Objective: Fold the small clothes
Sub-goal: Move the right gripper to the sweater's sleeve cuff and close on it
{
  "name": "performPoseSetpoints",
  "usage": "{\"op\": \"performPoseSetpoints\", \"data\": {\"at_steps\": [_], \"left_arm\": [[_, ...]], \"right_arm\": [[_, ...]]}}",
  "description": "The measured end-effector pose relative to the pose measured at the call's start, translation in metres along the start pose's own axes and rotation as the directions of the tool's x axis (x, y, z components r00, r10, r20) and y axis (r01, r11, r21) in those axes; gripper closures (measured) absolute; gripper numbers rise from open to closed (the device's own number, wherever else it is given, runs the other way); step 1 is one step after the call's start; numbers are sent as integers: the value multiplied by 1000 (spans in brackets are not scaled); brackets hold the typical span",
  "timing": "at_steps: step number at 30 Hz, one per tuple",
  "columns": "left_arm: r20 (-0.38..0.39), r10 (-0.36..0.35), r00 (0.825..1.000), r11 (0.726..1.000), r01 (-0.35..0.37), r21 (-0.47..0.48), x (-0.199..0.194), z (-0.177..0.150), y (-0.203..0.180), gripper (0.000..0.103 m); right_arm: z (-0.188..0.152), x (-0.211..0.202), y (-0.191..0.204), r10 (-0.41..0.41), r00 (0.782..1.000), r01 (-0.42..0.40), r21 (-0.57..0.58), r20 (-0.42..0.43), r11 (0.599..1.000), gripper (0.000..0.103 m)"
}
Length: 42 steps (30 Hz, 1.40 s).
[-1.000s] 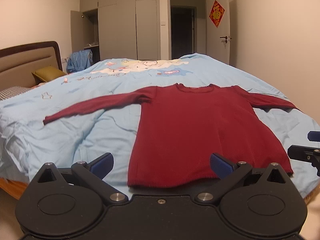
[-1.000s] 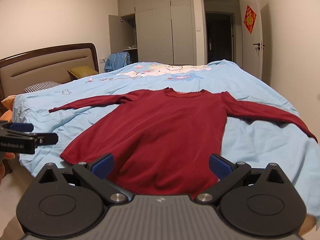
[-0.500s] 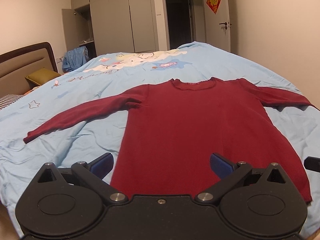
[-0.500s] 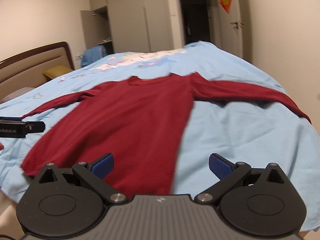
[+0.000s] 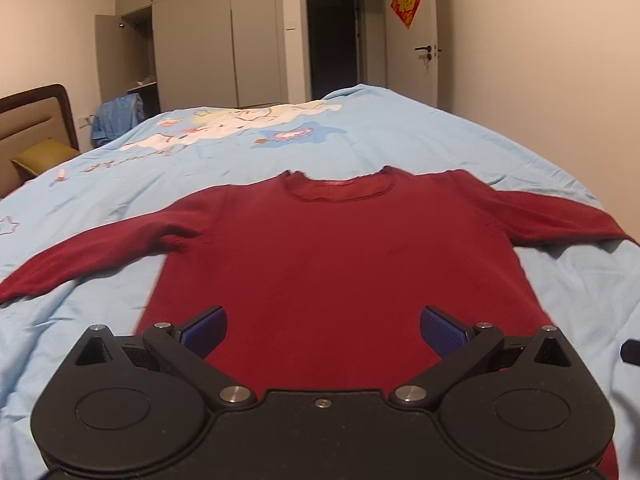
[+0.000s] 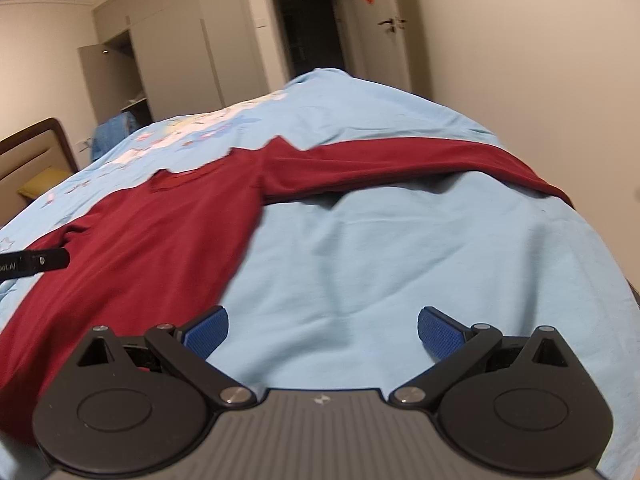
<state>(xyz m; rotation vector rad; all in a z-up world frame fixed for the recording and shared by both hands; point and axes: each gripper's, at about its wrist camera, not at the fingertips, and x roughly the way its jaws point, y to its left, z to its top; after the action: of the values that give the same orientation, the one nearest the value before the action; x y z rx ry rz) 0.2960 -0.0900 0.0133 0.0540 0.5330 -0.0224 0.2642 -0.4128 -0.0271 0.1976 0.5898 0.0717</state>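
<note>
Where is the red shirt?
The red shirt lies flat on the blue bedspread, sleeves out. It is straight ahead in the left wrist view and on the left in the right wrist view.

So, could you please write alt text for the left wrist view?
A dark red long-sleeved top lies flat, sleeves spread, on a light blue bedspread. The open left gripper hovers over its lower body, holding nothing. Wardrobes and a doorway stand behind.
</note>
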Motion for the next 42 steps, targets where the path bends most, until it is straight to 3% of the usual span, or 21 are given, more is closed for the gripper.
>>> {"op": "performPoseSetpoints", "data": {"at_steps": [4, 10, 13, 17, 20, 24, 29, 34, 38, 42], "left_arm": [[23, -31, 999, 1000, 31, 4, 34, 3, -14, 1], [-23, -28, 999, 1000, 28, -4, 71, -12, -21, 1], [-47, -29, 998, 1000, 29, -6, 81, -27, -18, 1], [-10, -17, 1000, 1000, 17, 11, 84, -37, -20, 0], [-2, -14, 1000, 1000, 14, 16, 85, -40, -21, 0], [3, -19, 1000, 1000, 19, 7, 86, -41, -19, 0], [14, -15, 1000, 1000, 15, 9, 85, -44, -21, 0], [16, -13, 1000, 1000, 13, 10, 84, -44, -21, 0], [17, -10, 1000, 1000, 10, 11, 84, -44, -22, 0], [17, -11, 1000, 1000, 11, 9, 83, -44, -22, 0]], "right_arm": [[5, 3, -20, -10, 998, 7, 43, 57, 999, 0], [27, 14, -59, -53, 986, 29, 151, 155, 988, 0], [43, 25, -86, -60, 981, 15, 235, 186, 972, 0], [64, 43, -122, -105, 974, 30, 345, 202, 938, 0], [73, 57, -152, -147, 971, 50, 441, 188, 896, 0], [70, 86, -192, -125, 984, 18, 623, 128, 782, 0], [69, 103, -214, -123, 975, -40, 689, 185, 724, 0], [72, 122, -241, -140, 961, -99, 771, 238, 629, 0], [76, 139, -251, -169, 957, -95, 805, 235, 585, 0], [75, 144, -250, -208, 954, -58, 811, 218, 582, 3]]}}
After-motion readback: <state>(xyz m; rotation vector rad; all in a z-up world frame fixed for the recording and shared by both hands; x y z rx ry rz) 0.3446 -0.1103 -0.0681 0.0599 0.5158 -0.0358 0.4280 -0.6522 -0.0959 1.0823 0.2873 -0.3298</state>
